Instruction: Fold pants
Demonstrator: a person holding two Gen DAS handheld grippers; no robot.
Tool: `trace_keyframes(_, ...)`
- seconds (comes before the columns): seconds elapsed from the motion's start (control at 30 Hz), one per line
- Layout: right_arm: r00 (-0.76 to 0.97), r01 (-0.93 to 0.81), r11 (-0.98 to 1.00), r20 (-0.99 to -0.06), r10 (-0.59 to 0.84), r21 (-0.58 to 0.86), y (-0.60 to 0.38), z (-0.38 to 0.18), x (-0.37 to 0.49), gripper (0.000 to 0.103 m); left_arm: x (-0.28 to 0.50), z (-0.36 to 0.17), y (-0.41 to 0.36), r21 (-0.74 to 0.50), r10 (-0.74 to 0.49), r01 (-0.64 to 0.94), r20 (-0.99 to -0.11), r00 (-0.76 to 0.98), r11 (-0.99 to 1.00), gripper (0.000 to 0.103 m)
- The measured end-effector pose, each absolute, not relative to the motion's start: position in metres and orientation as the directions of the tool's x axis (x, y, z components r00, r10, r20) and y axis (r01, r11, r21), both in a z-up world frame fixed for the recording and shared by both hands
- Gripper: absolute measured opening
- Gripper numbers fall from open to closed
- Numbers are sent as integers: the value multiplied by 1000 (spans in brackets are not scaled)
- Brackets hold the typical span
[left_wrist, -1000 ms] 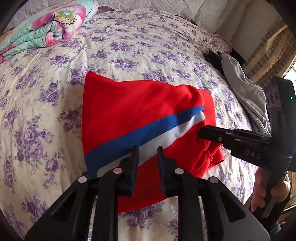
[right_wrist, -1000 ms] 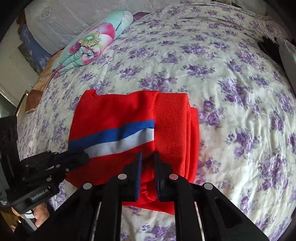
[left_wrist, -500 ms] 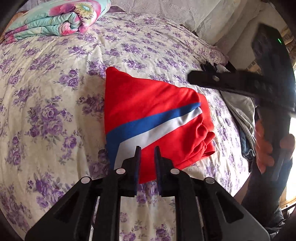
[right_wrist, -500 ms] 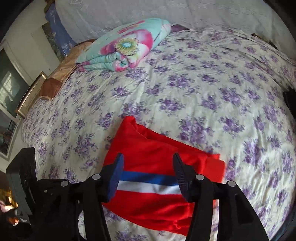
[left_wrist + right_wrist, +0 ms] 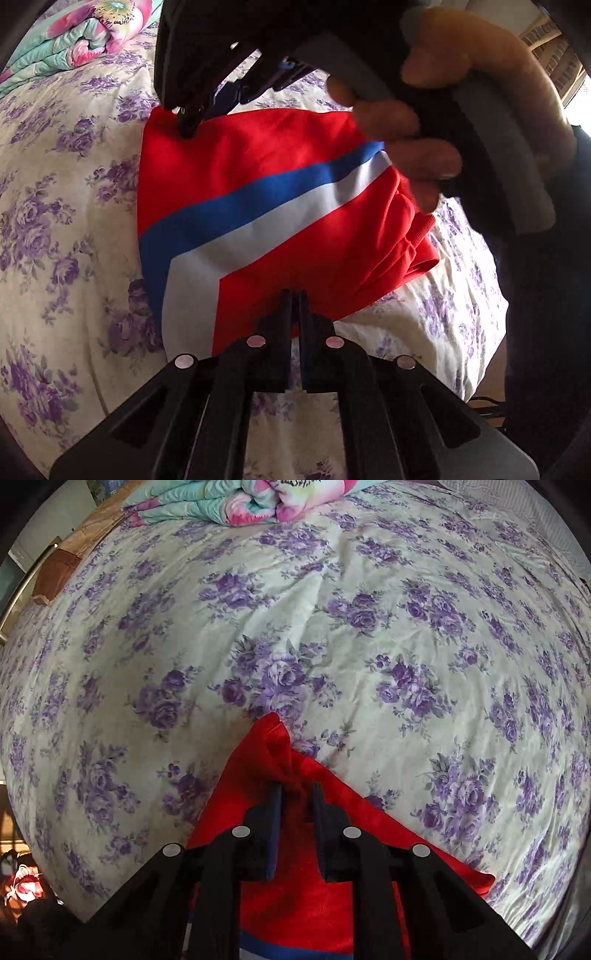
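The folded red pants (image 5: 280, 177) with a blue and white stripe lie on the flowered bed sheet (image 5: 55, 221). My left gripper (image 5: 294, 295) is shut at the pants' near edge and seems to pinch the red cloth. My right gripper (image 5: 186, 127) reaches over the pants from above, its tips on the far left corner. In the right wrist view the right gripper (image 5: 295, 790) has its fingers closed on a bunched bit of that red corner (image 5: 275, 738). A hand (image 5: 424, 122) holds the right gripper's handle and hides the pants' right end.
A rolled flowered quilt (image 5: 240, 498) lies at the head of the bed, and shows in the left wrist view (image 5: 74, 40) too. The bed's near edge (image 5: 469, 376) drops off at the lower right. A wooden bedside piece (image 5: 59, 565) stands at the far left.
My right gripper swung over the pants to their far corner and closed from wide open onto the cloth. My left gripper moved in to the near edge and shut further.
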State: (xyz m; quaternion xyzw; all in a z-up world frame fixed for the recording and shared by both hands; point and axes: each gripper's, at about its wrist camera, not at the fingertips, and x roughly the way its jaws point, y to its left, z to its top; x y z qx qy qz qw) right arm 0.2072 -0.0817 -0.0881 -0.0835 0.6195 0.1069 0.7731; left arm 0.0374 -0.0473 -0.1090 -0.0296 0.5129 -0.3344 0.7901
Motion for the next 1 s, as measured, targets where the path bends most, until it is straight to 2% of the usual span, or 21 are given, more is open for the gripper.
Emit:
trace_keyframes(0.17, 242, -303, 952, -970, 32, -44, -72, -84, 201, 17, 41, -105, -42, -422, -575, 480, -784, 233, 769, 2)
trace_keyframes(0.23, 266, -288, 958, -961, 79, -1, -85, -63, 189, 24, 35, -91, -32, -424, -587, 489, -770, 248, 762, 3)
trace_keyframes(0.3, 328, -258, 965, -935, 137, 50, -110, -31, 170, 65, 31, -73, -15, -419, -595, 479, -743, 307, 771, 21)
trace_keyframes(0.33, 381, -235, 969, -911, 157, 69, -126, -14, 156, 73, 32, -64, -4, -416, -592, 463, -728, 346, 783, 43)
trace_keyframes(0.37, 434, -203, 976, -886, 165, 82, -144, -1, 140, 79, 33, -57, 6, -420, -591, 444, -713, 378, 791, 57)
trace_keyframes(0.4, 467, -171, 981, -869, 165, 95, -161, 9, 127, 80, 36, -53, 15, -429, -589, 424, -702, 399, 798, 60)
trace_keyframes(0.5, 498, -73, 979, -843, 202, 191, -211, 12, 82, 80, 59, -59, 28, -462, -576, 352, -722, 384, 814, 61)
trace_keyframes(0.73, 545, 81, 952, -813, 206, 295, -261, -40, -17, 80, 103, -110, 14, -532, -578, 232, -782, 234, 814, 60)
trace_keyframes(0.9, 547, 120, 924, -801, 243, 362, -268, -54, -40, 80, 119, -121, -2, -605, -640, 214, -749, 171, 767, 61)
trace_keyframes(1.0, 555, 140, 899, -785, 276, 415, -275, -52, -27, 80, 107, -106, -8, -566, -624, 275, -750, 219, 777, 47)
